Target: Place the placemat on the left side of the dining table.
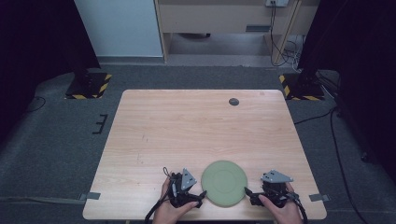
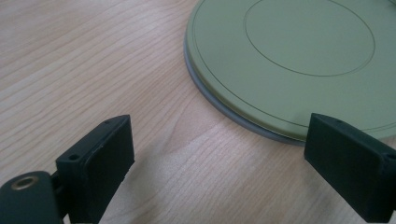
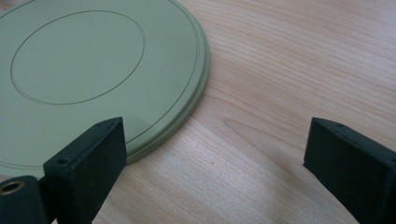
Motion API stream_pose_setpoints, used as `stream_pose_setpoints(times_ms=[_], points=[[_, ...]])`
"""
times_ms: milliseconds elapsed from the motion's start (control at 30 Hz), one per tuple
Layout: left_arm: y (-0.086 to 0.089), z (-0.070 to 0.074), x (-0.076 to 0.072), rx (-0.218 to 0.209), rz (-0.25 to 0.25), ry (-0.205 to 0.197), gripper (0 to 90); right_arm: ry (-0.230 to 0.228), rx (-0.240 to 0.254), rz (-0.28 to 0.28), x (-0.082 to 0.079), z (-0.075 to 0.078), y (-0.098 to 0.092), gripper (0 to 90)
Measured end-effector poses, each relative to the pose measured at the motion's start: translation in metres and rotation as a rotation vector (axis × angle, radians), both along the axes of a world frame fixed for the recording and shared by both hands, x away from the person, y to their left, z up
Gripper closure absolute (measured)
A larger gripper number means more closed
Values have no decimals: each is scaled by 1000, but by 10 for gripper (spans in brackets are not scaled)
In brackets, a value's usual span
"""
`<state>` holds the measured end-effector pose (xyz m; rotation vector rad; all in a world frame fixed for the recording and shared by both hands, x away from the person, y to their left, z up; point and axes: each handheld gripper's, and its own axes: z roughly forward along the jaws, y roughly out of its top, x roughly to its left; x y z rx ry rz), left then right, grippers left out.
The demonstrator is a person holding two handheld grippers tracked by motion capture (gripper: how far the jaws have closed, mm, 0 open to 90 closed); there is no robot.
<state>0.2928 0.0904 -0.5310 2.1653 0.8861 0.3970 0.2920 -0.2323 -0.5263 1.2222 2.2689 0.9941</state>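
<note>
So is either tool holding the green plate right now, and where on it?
Nothing is held. The left tool and right tool stand open beside the green plate.

My left gripper (image 1: 201,192), at seven o'clock on the table, is black, topped by a grey three-cornered plate with small dark holes; a black cable loops from its rear; my right gripper (image 1: 247,191), at five o'clock, carries the same grey plate and black body, its cable trailing toward the table's near edge; in each gripper view, I see two matte black rectangular jaws, each with small screw holes along its upper face; a brass-coloured threaded insert sits at eight o'clock; both hands are bare, no sleeves.
</note>
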Motion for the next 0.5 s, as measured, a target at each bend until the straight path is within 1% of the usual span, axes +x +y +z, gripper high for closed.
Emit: stream_pose_setpoints(times_ms=[100,133,233,400,500], points=[[0,0,1,3,4,3,63,-1,-4,-6,0,0,1,57],[-1,1,0,8,17,-9,66,-2,-3,-9,0,0,1,57],[-3,2,1,21,23,-17,62,-4,0,-21,1,0,1,57],[-3,2,6,9,43,-10,63,-13,2,-42,4,-1,1,61],[-4,1,10,7,47,-7,59,-15,4,-57,6,-1,1,59]])
